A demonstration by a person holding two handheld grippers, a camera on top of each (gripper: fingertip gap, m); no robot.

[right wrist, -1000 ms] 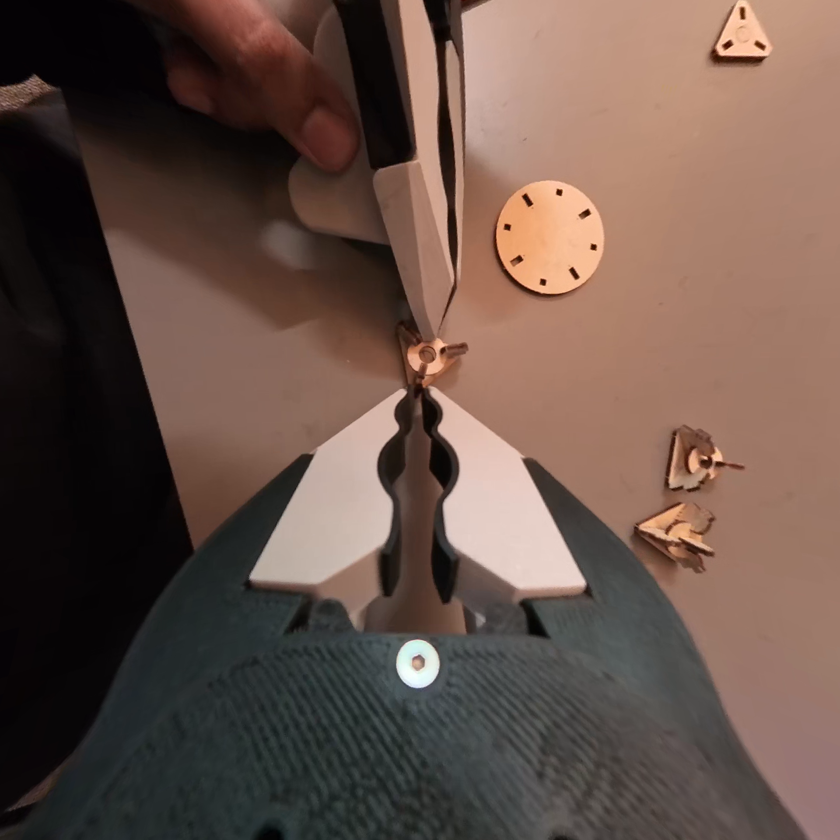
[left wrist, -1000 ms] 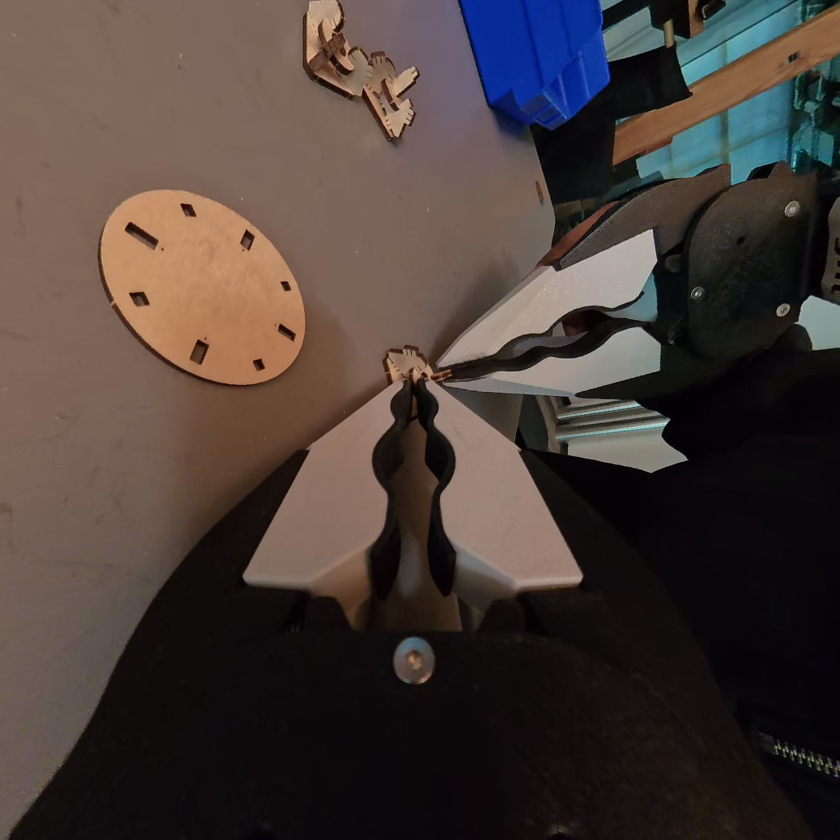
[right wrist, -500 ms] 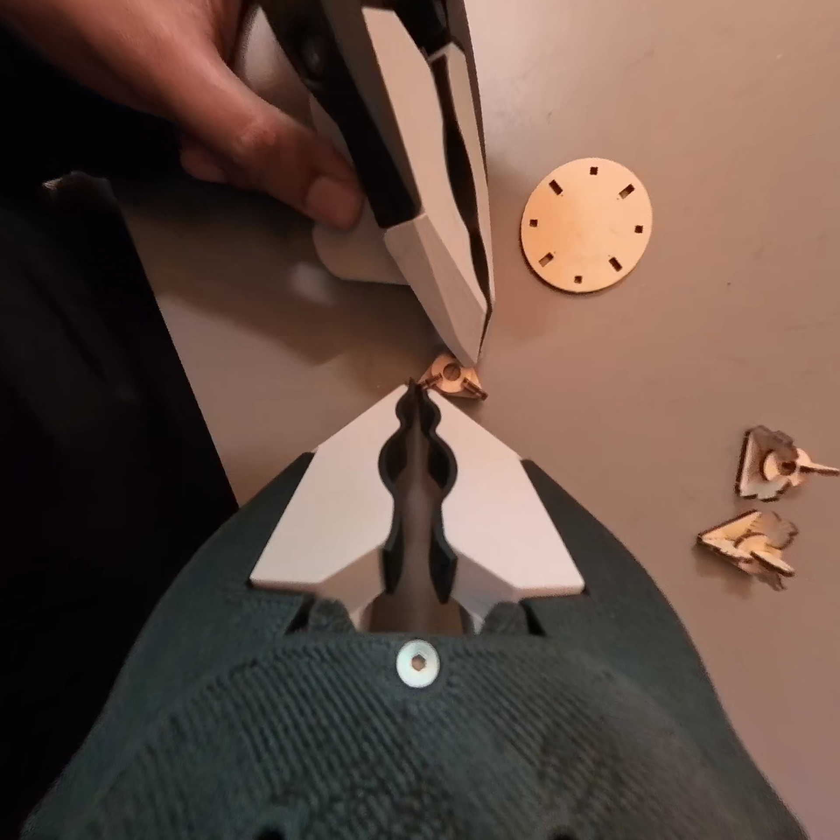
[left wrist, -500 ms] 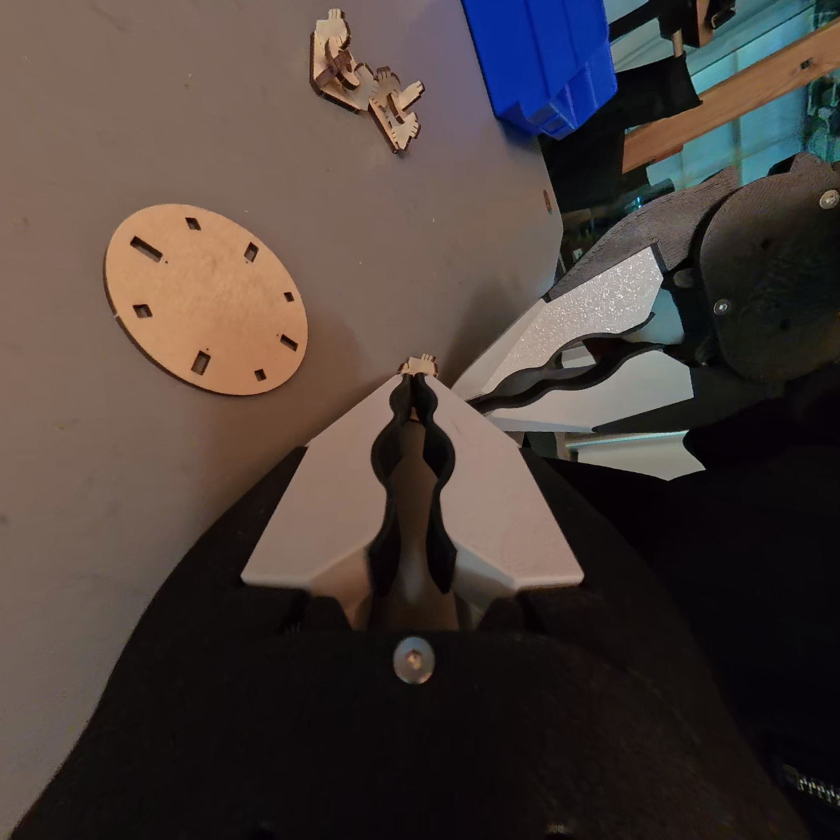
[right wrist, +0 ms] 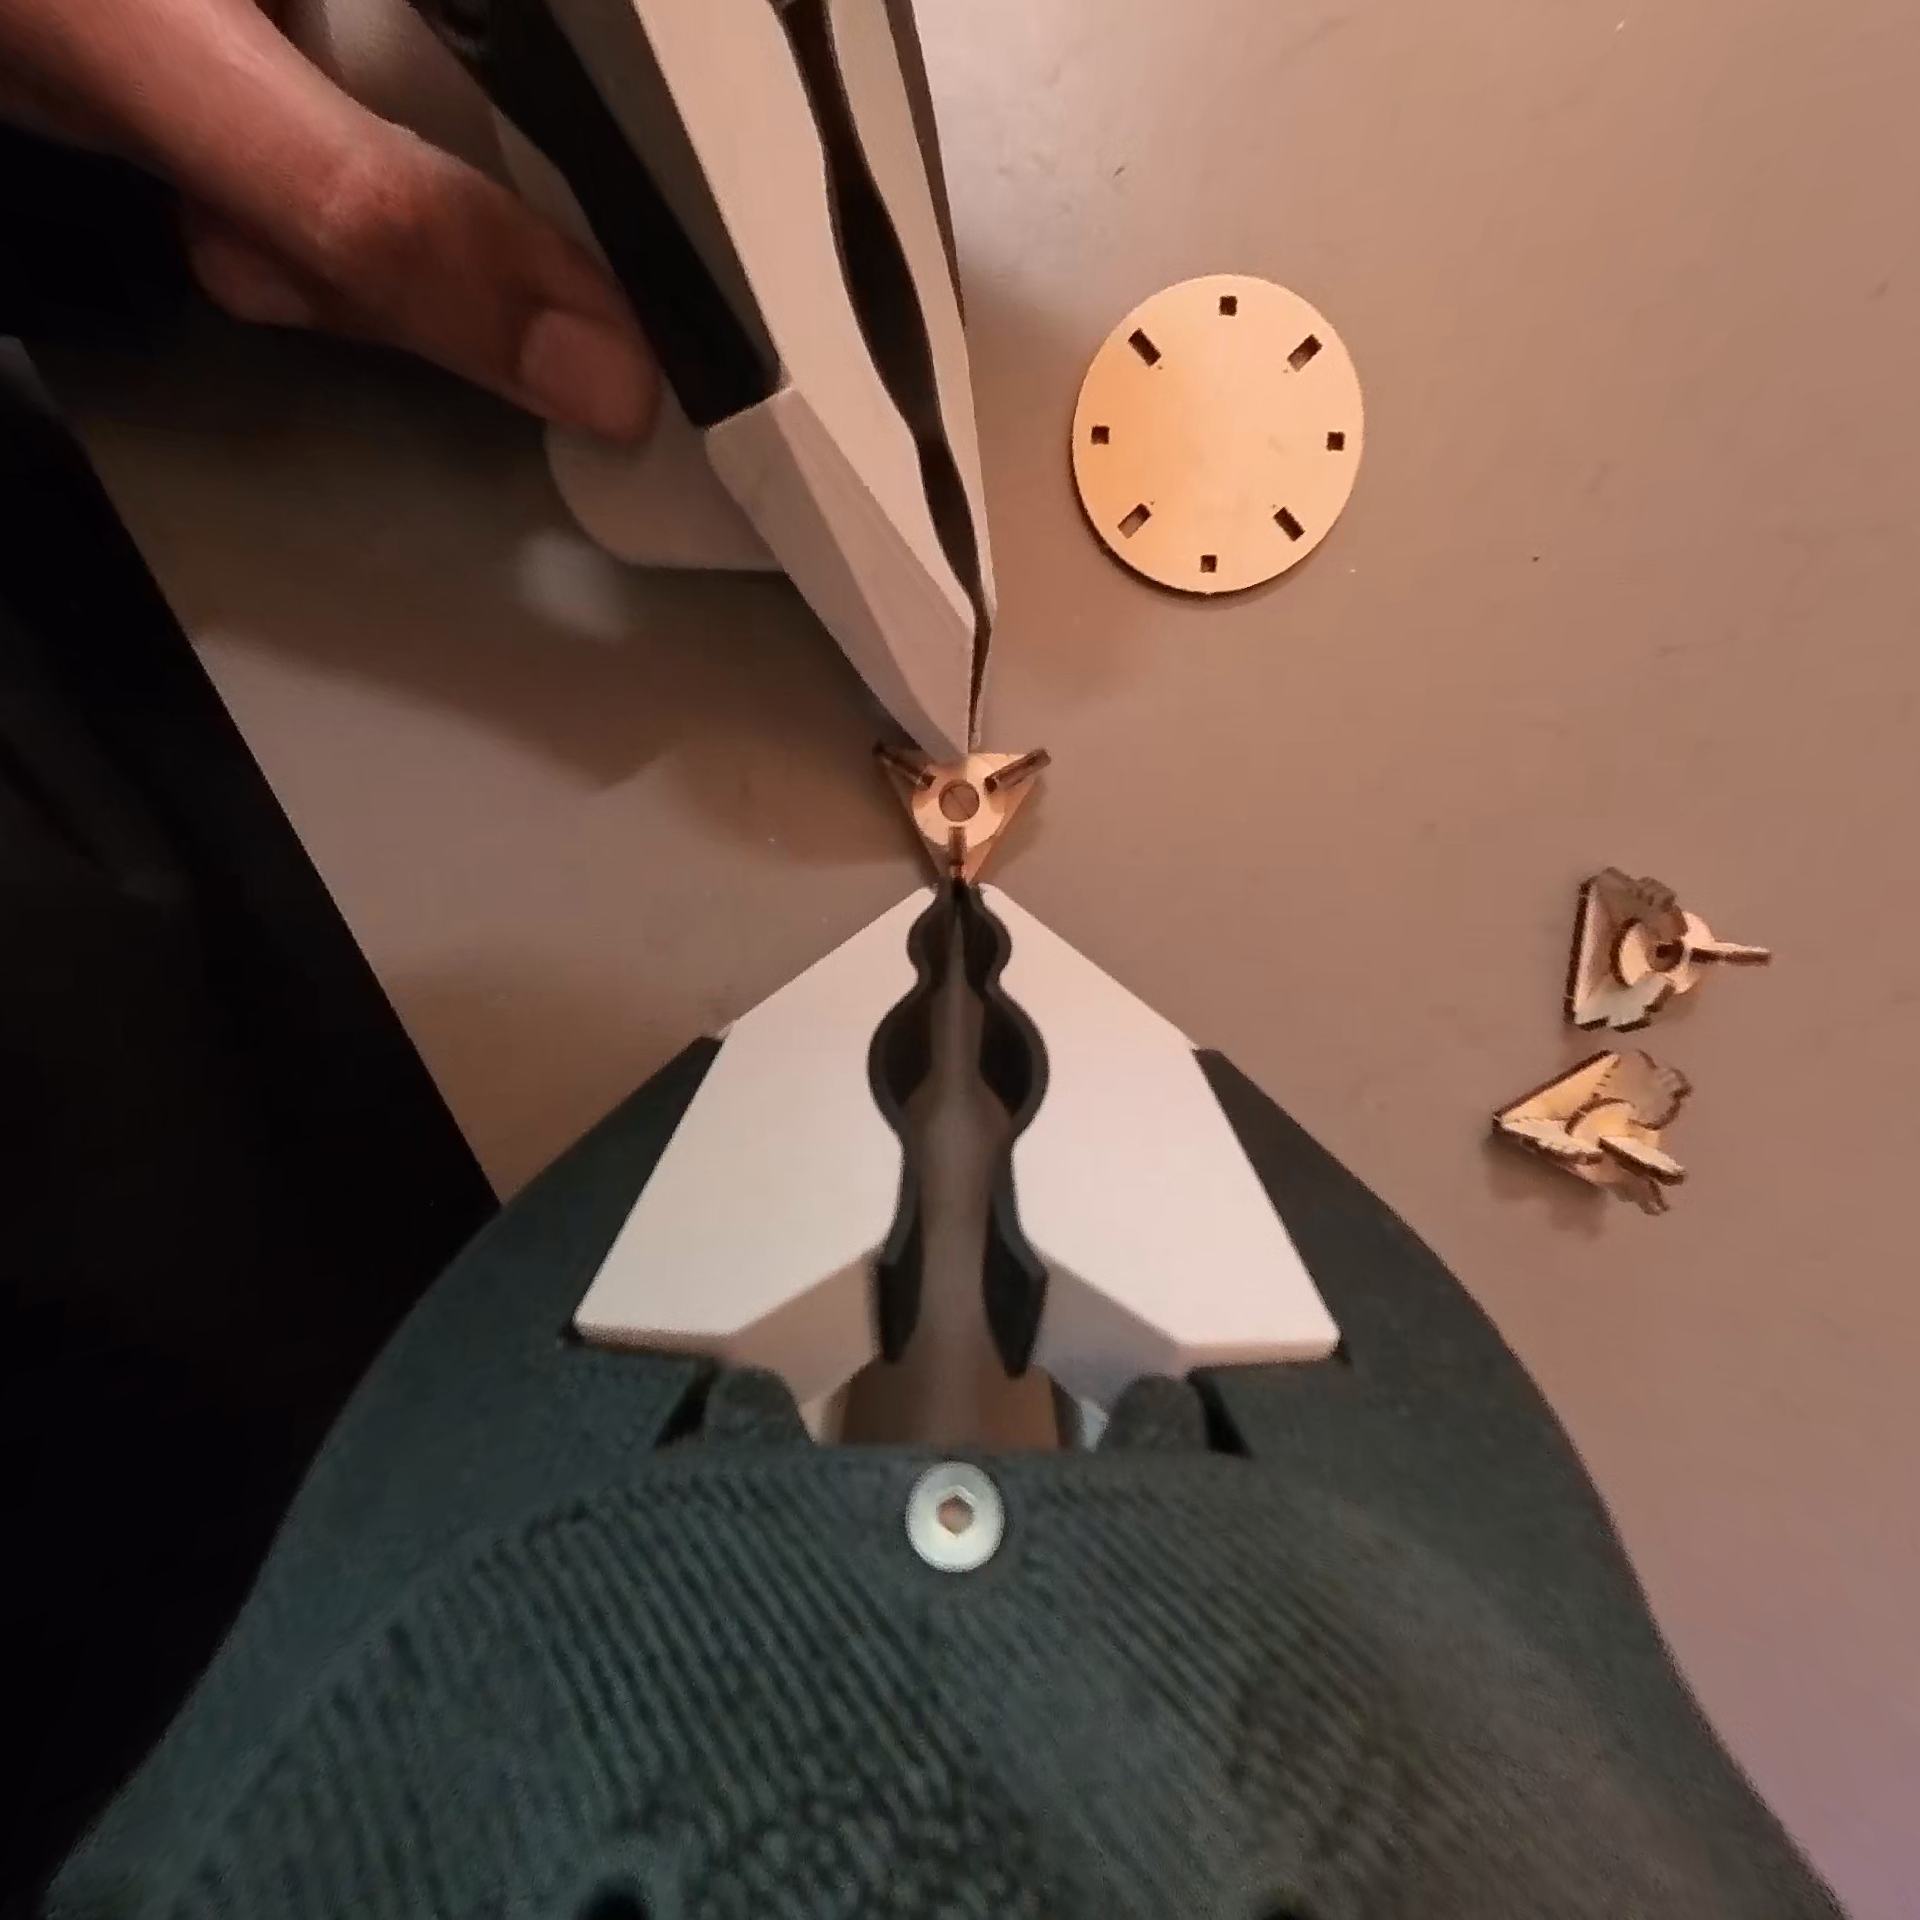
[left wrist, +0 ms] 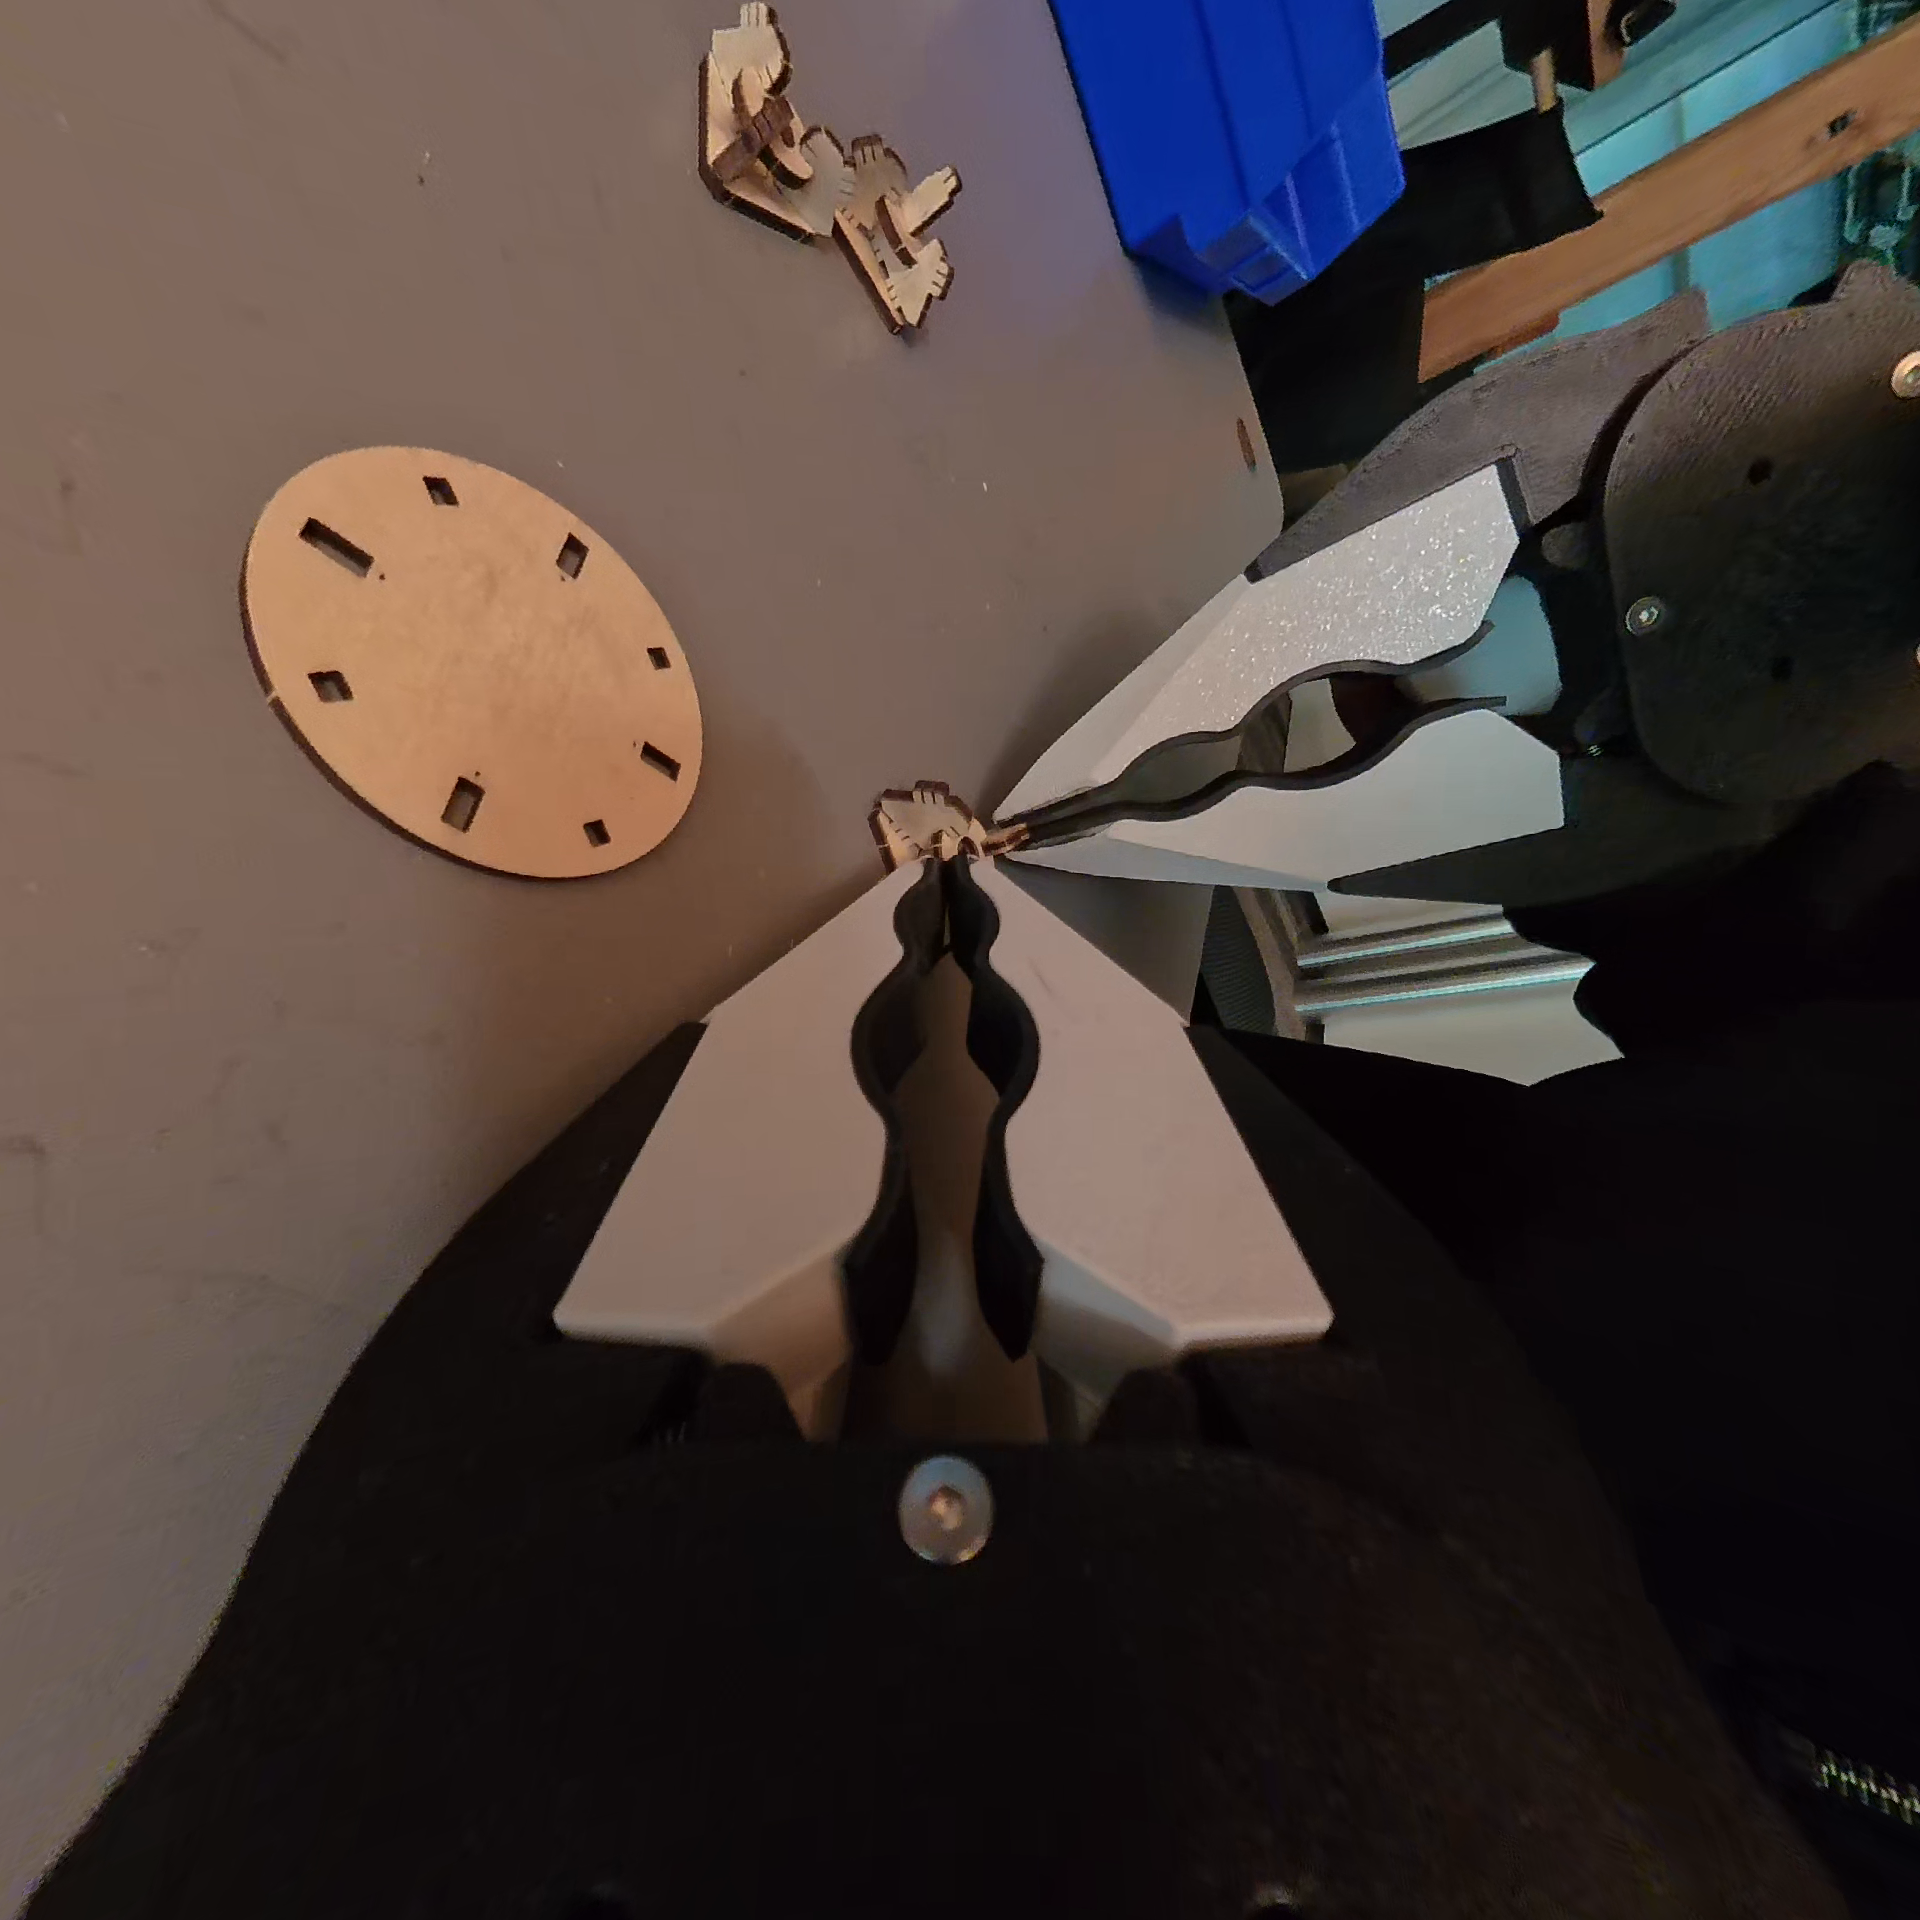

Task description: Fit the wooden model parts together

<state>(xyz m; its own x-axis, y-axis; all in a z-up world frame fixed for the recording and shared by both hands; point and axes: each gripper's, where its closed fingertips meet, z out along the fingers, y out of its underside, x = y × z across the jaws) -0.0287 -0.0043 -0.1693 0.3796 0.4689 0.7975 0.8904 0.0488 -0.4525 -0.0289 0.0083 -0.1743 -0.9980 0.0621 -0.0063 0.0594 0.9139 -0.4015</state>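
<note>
Right gripper (right wrist: 954, 896) back at the piece | both pinch triangular wooden piece (right wrist: 961, 805) — left gripper (left wrist: 943, 871) too | flat face toward right camera

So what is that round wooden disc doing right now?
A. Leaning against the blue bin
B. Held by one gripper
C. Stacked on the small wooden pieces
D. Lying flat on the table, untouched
D: the slotted round disc lies flat on the table, apart from both grippers.

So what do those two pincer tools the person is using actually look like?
Both have white wedge-shaped fingers lined with wavy black pads. The left gripper has a black textured body with a silver screw; the right gripper has a dark green ribbed body.
</note>
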